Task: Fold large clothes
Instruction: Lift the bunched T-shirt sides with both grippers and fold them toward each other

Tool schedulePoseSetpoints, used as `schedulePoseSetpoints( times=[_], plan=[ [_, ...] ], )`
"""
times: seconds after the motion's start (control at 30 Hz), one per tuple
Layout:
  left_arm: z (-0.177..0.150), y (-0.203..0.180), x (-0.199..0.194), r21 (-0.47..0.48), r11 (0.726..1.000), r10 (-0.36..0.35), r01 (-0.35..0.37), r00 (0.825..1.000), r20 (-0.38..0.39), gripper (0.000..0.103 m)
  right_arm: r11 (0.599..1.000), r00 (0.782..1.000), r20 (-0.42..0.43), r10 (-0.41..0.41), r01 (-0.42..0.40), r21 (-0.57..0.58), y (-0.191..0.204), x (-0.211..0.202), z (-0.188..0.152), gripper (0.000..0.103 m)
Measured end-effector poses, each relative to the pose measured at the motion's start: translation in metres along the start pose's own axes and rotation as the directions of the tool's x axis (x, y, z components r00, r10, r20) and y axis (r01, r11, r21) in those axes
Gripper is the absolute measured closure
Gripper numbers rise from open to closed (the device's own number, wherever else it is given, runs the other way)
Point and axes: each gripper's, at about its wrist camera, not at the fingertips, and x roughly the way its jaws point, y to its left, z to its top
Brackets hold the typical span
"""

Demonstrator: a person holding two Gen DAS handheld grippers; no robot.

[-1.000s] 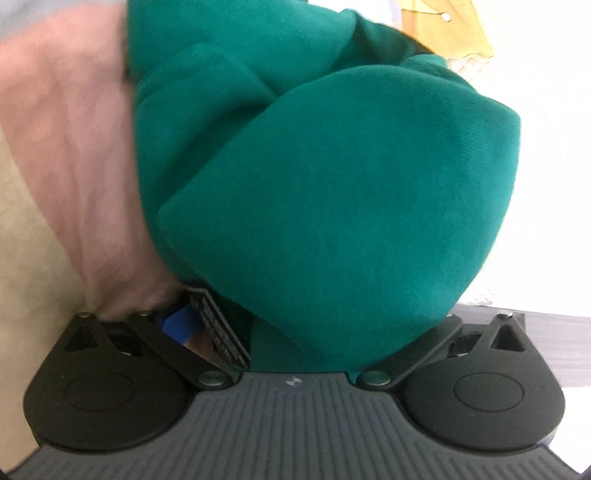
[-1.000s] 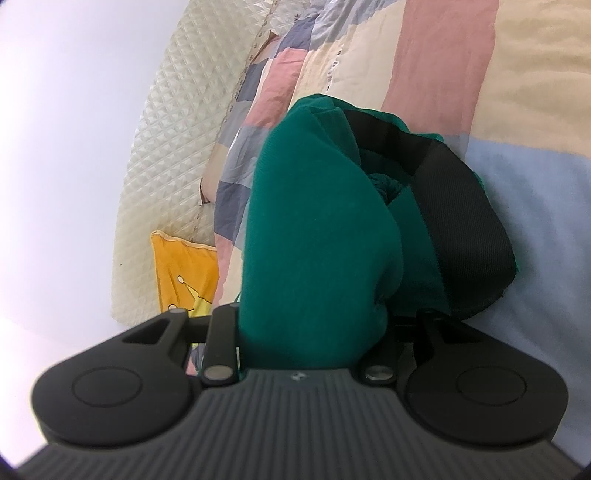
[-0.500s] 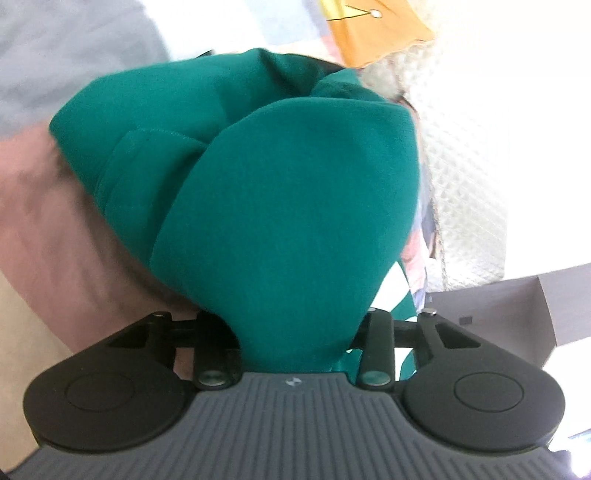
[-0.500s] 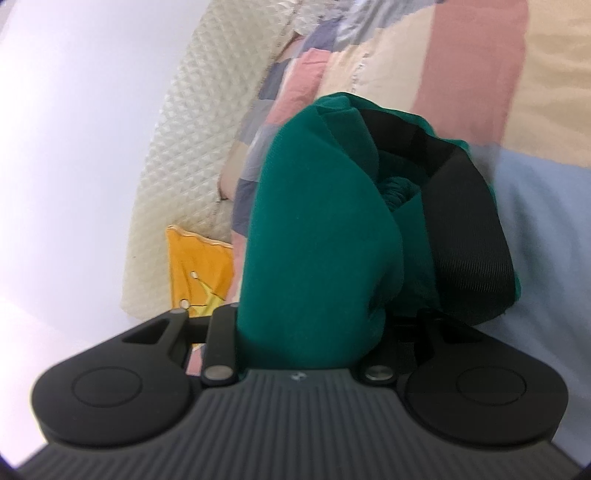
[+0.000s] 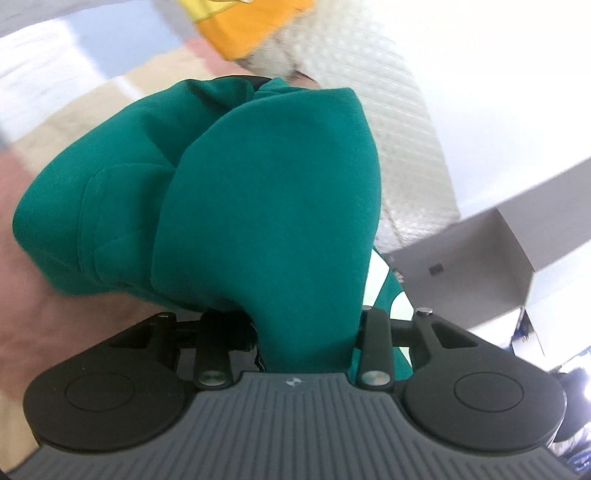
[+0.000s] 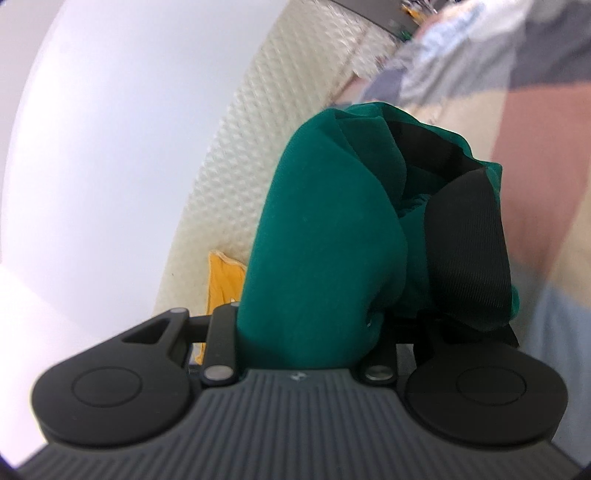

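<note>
Between the jaws of both grippers, the green garment (image 5: 266, 206) is bunched into thick folds that fill the centre of each wrist view. The left gripper (image 5: 306, 332) is clamped on a wad of the green fabric; its jaws stood wide a second ago and closed onto the cloth, most of that travel in the first half of the second. The right gripper (image 6: 306, 332) grips another wad, with the garment's black ribbed band (image 6: 469, 254) draped over its right side; its jaw spacing matches the earlier frames. Both grippers point slightly below level.

Beneath the garment lies the patchwork bedspread (image 6: 535, 166) in pink, beige and blue blocks. A yellow cushion (image 5: 251, 26) sits against the quilted white headboard (image 6: 258, 122). A grey box-shaped unit (image 5: 480, 251) appears at the right of the left wrist view. The fabric hides the fingertips of both grippers.

Compared with the earlier frames, less bedspread and more headboard and wall are visible in both views.
</note>
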Motion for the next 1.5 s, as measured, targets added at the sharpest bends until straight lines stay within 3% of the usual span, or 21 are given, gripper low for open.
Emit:
schedulePoseSetpoints(
  times=[0.1, 0.43, 0.63, 0.77, 0.93, 1.13, 1.2, 1.33, 1.43, 1.5],
  plan=[
    [0.003, -0.03, 0.013, 0.036, 0.999, -0.025, 0.026, 0.999, -0.02, 0.062, 1.0, 1.0, 0.028, 0.006, -0.005, -0.023, 0.009, 0.003, 0.031, 0.065],
    [0.025, -0.137, 0.148, 0.147, 0.988, -0.041, 0.055, 0.995, -0.094, 0.062, 0.998, 0.992, 0.129, -0.001, 0.01, -0.068, 0.0, 0.032, 0.143, 0.065],
    [0.004, -0.146, 0.215, 0.204, 0.977, -0.044, 0.069, 0.992, -0.12, 0.062, 0.998, 0.984, 0.177, -0.026, 0.036, -0.05, -0.034, 0.061, 0.198, 0.065],
    [0.004, -0.142, 0.291, 0.209, 0.974, -0.053, 0.083, 0.988, -0.145, 0.062, 0.997, 0.98, 0.191, -0.046, 0.058, -0.053, -0.068, 0.083, 0.225, 0.065],
    [-0.013, -0.106, 0.34, 0.173, 0.976, -0.104, 0.135, 0.979, -0.174, 0.062, 0.997, 0.983, 0.176, -0.059, 0.066, -0.034, -0.119, 0.099, 0.231, 0.065],
    [-0.021, -0.054, 0.391, 0.139, 0.988, -0.031, 0.069, 0.965, -0.26, 0.061, 0.991, 0.985, 0.116, -0.131, 0.13, 0.014, -0.171, 0.108, 0.213, 0.065],
    [-0.033, -0.035, 0.393, 0.145, 0.988, -0.007, 0.05, 0.96, -0.281, 0.061, 0.989, 0.984, 0.106, -0.142, 0.138, 0.042, -0.189, 0.105, 0.201, 0.065],
    [-0.035, -0.015, 0.39, 0.138, 0.987, -0.034, 0.078, 0.955, -0.294, 0.058, 0.991, 0.984, 0.111, -0.136, 0.136, 0.007, -0.198, 0.096, 0.178, 0.062],
    [-0.034, -0.001, 0.392, 0.127, 0.989, -0.035, 0.079, 0.947, -0.318, 0.055, 0.988, 0.983, 0.097, -0.157, 0.155, 0.025, -0.208, 0.098, 0.178, 0.059],
    [-0.035, 0.0, 0.385, 0.121, 0.99, -0.03, 0.074, 0.943, -0.331, 0.048, 0.983, 0.981, 0.08, -0.178, 0.173, 0.067, -0.209, 0.093, 0.176, 0.056]
  ],
)
